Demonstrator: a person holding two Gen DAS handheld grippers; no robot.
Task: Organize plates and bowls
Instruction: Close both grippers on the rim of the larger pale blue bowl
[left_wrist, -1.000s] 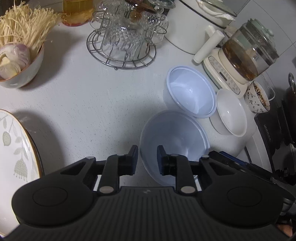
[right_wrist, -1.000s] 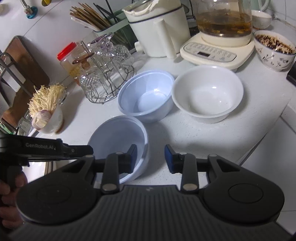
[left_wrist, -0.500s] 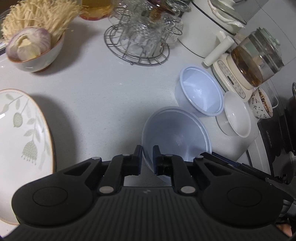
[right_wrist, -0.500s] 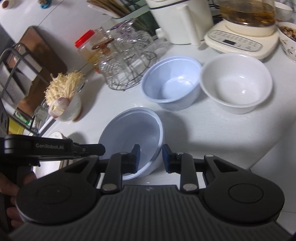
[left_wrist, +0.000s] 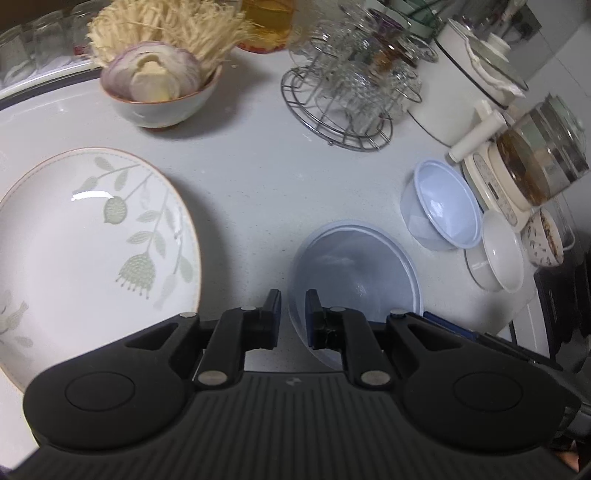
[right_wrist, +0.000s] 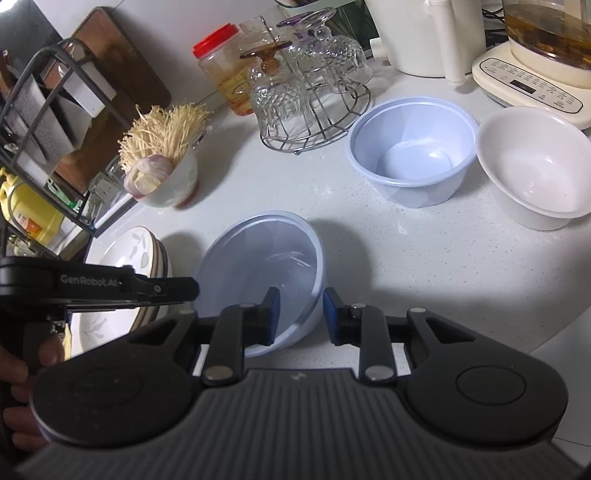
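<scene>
A translucent blue plastic bowl (left_wrist: 354, 273) is lifted and tilted above the counter. My left gripper (left_wrist: 293, 314) is shut on its near-left rim. My right gripper (right_wrist: 300, 314) straddles the bowl's (right_wrist: 258, 269) right rim with its jaws slightly apart. A second blue bowl (right_wrist: 412, 147) and a white bowl (right_wrist: 535, 166) stand on the counter at the right. A leaf-patterned plate (left_wrist: 88, 251) lies at the left; in the right wrist view it tops a short stack of plates (right_wrist: 125, 254).
A bowl of enoki mushrooms and onion (left_wrist: 159, 85) stands at the back left. A wire rack of upturned glasses (left_wrist: 351, 92), a white kettle (left_wrist: 469, 81), a glass tea maker (left_wrist: 532, 166) and a patterned bowl (left_wrist: 546, 236) line the back and right. The counter edge lies at the right.
Both grippers lifted and drew back toward the left with the blue bowl, bringing the leaf plate into view. The left jaws closed on the rim; the right jaws narrowed around it.
</scene>
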